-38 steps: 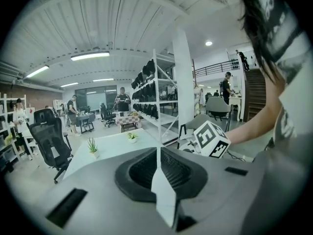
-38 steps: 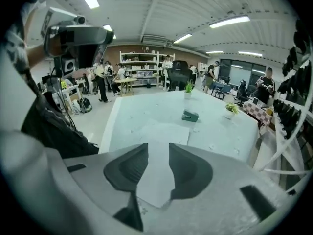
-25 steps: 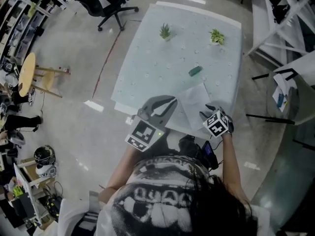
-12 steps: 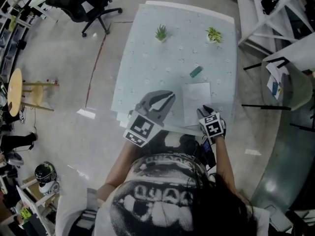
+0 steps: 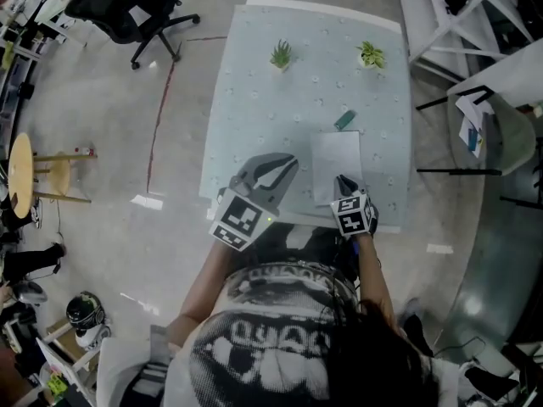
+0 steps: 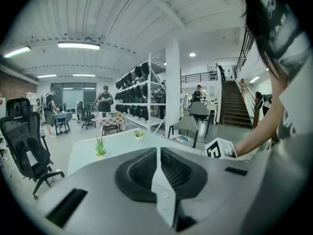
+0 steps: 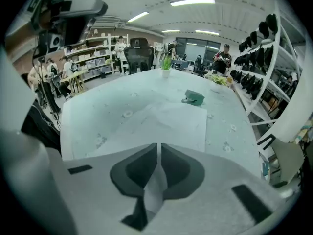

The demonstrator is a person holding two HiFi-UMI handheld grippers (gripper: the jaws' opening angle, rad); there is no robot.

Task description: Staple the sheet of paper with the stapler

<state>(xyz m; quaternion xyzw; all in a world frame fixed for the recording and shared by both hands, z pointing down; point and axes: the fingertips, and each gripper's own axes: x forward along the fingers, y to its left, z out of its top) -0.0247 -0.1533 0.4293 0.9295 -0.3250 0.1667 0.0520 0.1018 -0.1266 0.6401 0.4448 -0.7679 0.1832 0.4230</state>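
A white sheet of paper (image 5: 337, 159) (image 7: 166, 124) lies flat near the front right of the pale table (image 5: 254, 100). Just beyond its far edge rests the small green stapler (image 5: 344, 119) (image 7: 194, 98). My right gripper (image 5: 339, 180) (image 7: 159, 153) points down over the sheet's near left edge. Its jaws are closing and stand almost together, with nothing visibly pinched between them. My left gripper (image 5: 291, 161) (image 6: 157, 153) hovers over the table's front edge, left of the sheet. It is shut and empty.
Two small potted plants (image 5: 281, 55) (image 5: 371, 55) stand at the far side of the table. A black office chair (image 5: 127, 7) is on the floor at far left, and white shelving (image 5: 475, 24) and a grey chair (image 5: 509, 134) are to the right.
The sheet, tilted with a raised corner before, now lies square on the table. My right gripper's jaws have come together and it moved onto the near edge. The left gripper shifted slightly.
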